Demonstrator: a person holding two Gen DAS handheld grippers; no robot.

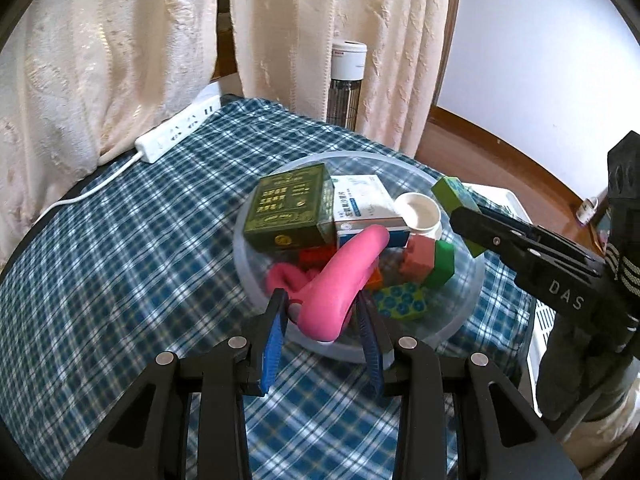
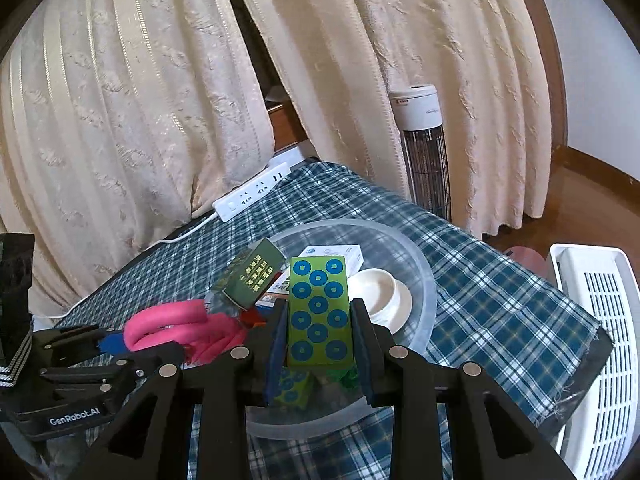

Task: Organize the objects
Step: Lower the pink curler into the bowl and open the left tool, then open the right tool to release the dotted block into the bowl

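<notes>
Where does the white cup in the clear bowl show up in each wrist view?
Left wrist view: white cup right of centre, at the far right inside the clear bowl, beside the white box.
Right wrist view: just right of centre, behind the right gripper.
Shared landmark: white power strip at the tablecloth's far edge.

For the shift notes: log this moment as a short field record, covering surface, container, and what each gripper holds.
surface: blue plaid cloth
container: clear round bowl, piled with boxes and blocks
left gripper: shut on pink hand grip
right gripper: shut on green box with blue dots, above the bowl
beside bowl: white power strip
</notes>
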